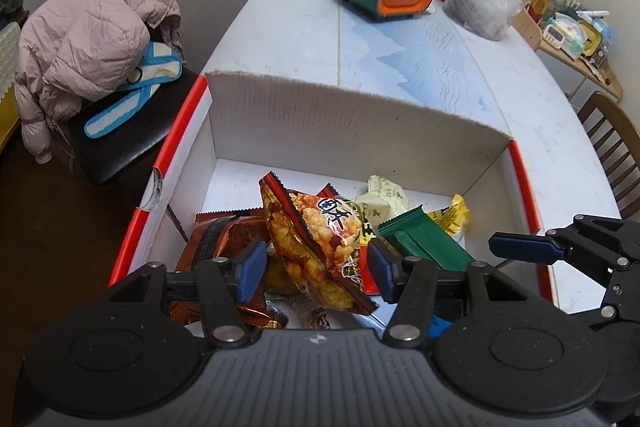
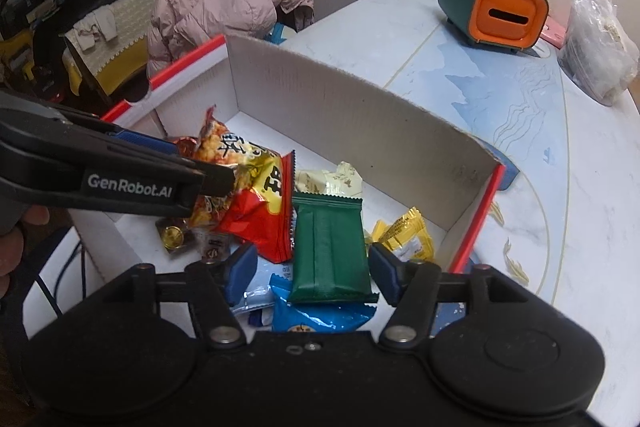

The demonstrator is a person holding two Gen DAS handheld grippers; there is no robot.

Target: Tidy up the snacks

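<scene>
Blue-padded left gripper [image 1: 316,273] stands open astride the red-and-yellow snack bag [image 1: 320,251] inside the cardboard box [image 1: 352,115]; right gripper [image 2: 312,273] is open above the green packet [image 2: 330,251] beside it.

Inside the one cardboard box [image 2: 360,99] lie one red-and-yellow rice-cracker bag [image 2: 256,195], one green packet [image 2: 328,251], one blue packet [image 2: 316,315], one cream packet [image 2: 332,181] and one gold-foil coin sweet [image 2: 173,237]. Yellow packets [image 2: 408,239] near its right wall: at least one, count unclear. Beyond the box stand one green-and-orange desk organizer [image 2: 496,15] and one clear plastic bag [image 2: 600,51].
</scene>
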